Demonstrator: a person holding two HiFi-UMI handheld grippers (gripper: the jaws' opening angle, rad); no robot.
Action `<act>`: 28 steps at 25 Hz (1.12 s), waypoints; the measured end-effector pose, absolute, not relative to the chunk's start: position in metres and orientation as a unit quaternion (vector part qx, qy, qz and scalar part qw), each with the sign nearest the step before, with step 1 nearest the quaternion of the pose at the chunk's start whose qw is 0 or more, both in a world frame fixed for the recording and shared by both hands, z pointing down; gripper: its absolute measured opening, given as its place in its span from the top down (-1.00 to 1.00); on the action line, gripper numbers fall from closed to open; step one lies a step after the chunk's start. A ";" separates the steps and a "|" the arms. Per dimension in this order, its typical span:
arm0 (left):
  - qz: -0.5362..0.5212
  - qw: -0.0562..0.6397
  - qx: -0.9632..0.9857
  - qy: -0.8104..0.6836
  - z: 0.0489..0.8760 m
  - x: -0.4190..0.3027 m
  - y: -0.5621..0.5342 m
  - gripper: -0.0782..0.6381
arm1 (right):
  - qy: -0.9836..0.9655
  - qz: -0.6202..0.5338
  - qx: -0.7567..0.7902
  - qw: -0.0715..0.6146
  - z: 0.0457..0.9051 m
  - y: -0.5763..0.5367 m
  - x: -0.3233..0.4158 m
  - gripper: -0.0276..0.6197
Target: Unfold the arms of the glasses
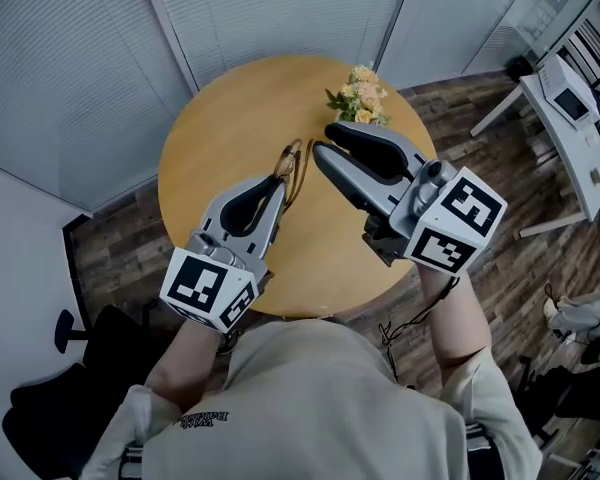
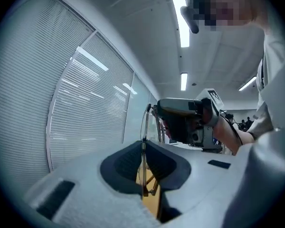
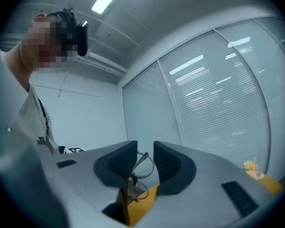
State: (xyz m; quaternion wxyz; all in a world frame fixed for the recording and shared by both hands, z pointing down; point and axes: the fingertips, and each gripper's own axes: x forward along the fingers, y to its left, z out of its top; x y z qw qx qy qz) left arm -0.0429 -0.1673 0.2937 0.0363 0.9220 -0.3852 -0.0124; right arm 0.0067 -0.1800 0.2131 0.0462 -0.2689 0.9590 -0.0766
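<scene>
1. Left gripper (image 1: 280, 180): my 2 jaws are clamped on the glasses (image 1: 292, 161). In the left gripper view, my gripper (image 2: 143, 146) pinches a thin part of the frame (image 2: 144, 122). It stands upright in the seam between my pads (image 2: 123, 161) and rises past my fingertips.

2. Right gripper (image 1: 325, 140): my 2 jaws stand a narrow gap apart and grip nothing. In the right gripper view, the glasses (image 3: 140, 169) show through the gap of my gripper (image 3: 145, 151), with the lenses just ahead of my fingertips. I cannot tell whether either pad touches the frame.

3. Relative position: my 2 sets of fingertips point toward each other, with the glasses between them. From my left fingers, the right gripper (image 2: 183, 118) sits just beyond the frame, its jaws aimed back at it.

4. Surroundings: both grippers are held above the round wooden table (image 1: 205, 133). A small bunch of flowers (image 1: 360, 96) stands on the table beyond my right fingers, near the far rim. The flowers (image 3: 251, 166) appear to the right of my right jaws.
</scene>
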 end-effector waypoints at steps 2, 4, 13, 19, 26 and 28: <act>-0.011 0.037 0.924 -0.380 0.295 -0.041 -0.165 0.67 | 0.961 -0.094 -0.253 0.056 0.214 -0.179 0.004 0.58; -0.009 0.039 0.926 -0.375 0.298 -0.040 -0.164 0.67 | 0.962 -0.107 -0.244 0.059 0.216 -0.180 0.003 0.58; -0.002 0.040 0.929 -0.368 0.300 -0.039 -0.161 0.67 | 0.968 -0.120 -0.219 0.041 0.231 -0.177 -0.007 0.70; -0.009 0.050 0.926 -0.373 0.303 -0.041 -0.164 0.67 | 0.968 -0.116 -0.219 0.040 0.232 -0.176 -0.002 0.72; -0.015 0.046 0.916 -0.399 0.296 -0.058 -0.175 0.67 | 0.966 -0.101 -0.238 0.021 0.238 -0.170 0.008 0.72; -0.018 0.043 0.911 -0.409 0.291 -0.063 -0.179 0.67 | 0.963 -0.104 -0.247 0.020 0.242 -0.169 0.014 0.72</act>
